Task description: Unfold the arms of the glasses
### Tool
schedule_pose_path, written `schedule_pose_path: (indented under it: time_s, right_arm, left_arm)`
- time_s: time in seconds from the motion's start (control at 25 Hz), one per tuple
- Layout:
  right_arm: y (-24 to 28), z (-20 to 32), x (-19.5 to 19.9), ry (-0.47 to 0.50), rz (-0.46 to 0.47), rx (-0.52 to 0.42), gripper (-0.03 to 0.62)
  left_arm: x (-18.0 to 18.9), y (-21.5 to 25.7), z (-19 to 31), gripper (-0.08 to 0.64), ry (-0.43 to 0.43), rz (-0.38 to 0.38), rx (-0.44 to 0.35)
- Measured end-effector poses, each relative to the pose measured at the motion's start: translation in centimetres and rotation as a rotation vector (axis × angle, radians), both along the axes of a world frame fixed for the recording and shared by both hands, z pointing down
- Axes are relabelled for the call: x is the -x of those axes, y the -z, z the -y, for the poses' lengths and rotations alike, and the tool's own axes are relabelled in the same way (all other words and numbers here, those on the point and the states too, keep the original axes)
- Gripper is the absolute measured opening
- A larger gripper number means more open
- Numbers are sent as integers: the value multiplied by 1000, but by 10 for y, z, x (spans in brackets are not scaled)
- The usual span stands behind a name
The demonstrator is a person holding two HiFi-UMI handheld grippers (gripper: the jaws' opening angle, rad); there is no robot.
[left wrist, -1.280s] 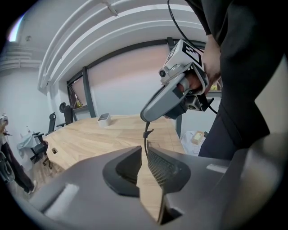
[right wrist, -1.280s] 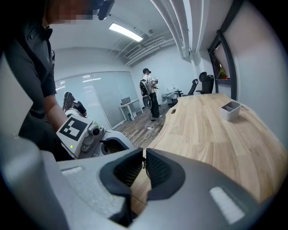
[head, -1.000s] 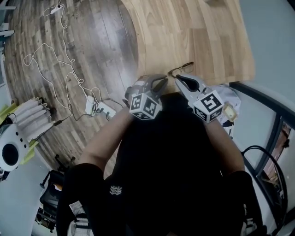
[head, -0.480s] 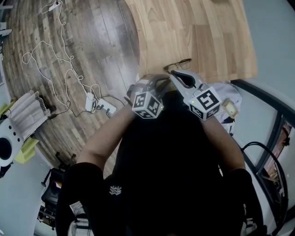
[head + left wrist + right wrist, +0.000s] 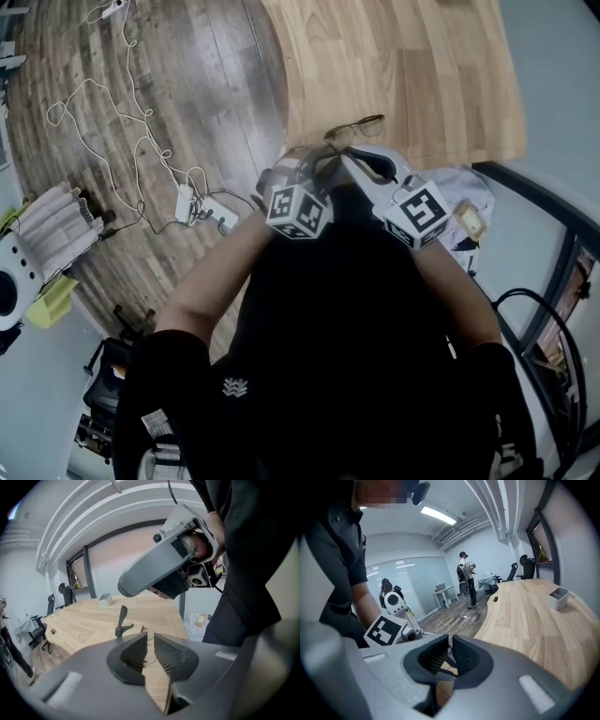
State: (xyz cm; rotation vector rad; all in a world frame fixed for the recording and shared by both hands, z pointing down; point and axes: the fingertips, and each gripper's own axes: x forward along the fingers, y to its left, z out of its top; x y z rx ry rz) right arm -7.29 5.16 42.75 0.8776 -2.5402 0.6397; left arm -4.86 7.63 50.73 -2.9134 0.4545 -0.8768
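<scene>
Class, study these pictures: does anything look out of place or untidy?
Yes: a white cable sprawls in loose loops across the wooden floor to a power strip left of the table, a likely trip hazard.

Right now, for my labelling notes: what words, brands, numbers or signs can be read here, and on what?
No readable text.
Cubes on the left gripper and right gripper: square black-and-white patterns only.
White emblem on the person's dark clothing: too small to read.
</scene>
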Motion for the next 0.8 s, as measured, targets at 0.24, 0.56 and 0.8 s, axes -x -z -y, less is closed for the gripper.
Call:
schedule_pose_path:
  time_s: [0.24,0.56,0.8]
  right_arm:
    - [-8,14,-42,-75,-35,-32,26]
    - [-53,38,-61,7,-164,18,26]
    - [-80,30,-35,264,-268,8,26]
  left_arm:
    - [8,-1,1,51,41,12,5]
    - [29,-4,30,51,171,33,26]
    - [33,-8,25,51,182,57,46]
